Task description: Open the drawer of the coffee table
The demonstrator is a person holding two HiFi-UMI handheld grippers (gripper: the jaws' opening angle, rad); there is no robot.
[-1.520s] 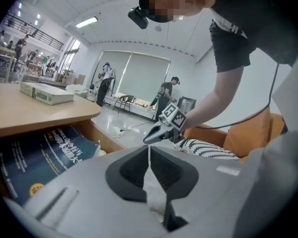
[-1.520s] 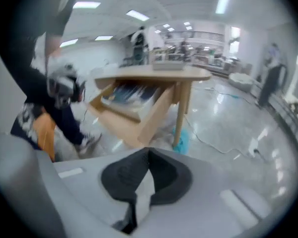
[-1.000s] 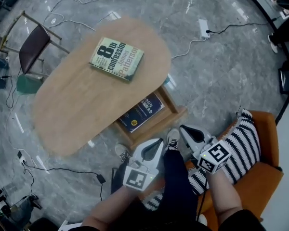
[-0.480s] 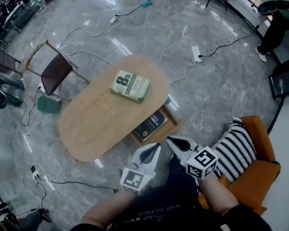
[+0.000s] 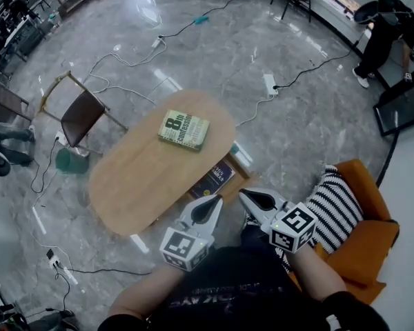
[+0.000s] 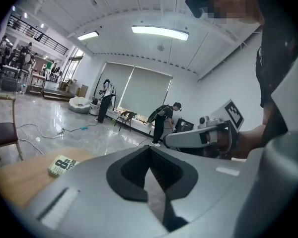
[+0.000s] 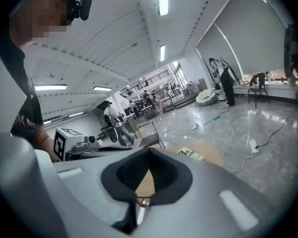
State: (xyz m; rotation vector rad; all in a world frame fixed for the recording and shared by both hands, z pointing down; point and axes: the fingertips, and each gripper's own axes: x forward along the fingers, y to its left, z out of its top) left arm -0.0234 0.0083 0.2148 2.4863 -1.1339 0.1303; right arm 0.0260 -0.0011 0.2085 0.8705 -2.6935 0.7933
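You are holding the left gripper (image 5: 212,203) and right gripper (image 5: 246,196) shut, empty, beside the table (image 5: 134,178); its drawer (image 5: 243,171) is standing open, likely needing no pull.

grey veined floor (image 5: 310,136): stone look, polished, glossy; mirrors the ceiling lights.
oval light-wood counter (image 5: 134,181): smooth, matt, even tone.
open wooden drawer (image 5: 247,173): same pale wood, matt.
green paperback book (image 5: 183,130): paper, printed cover, slight sheen.
dark blue book (image 5: 214,178): paper cover; finish too small to tell.
left gripper (image 5: 212,202): pale grey plastic shell, smooth, matt; fingers (image 6: 126,175) lined in dull black.
right gripper (image 5: 248,197): same grey plastic; fingers (image 7: 119,177) black-lined, matt.
orange armchair (image 5: 372,254): cloth, matt.
black-and-white striped textile (image 5: 341,209): knit look, soft.
dark brown chair (image 5: 83,112): dull seat, thin pale frame.
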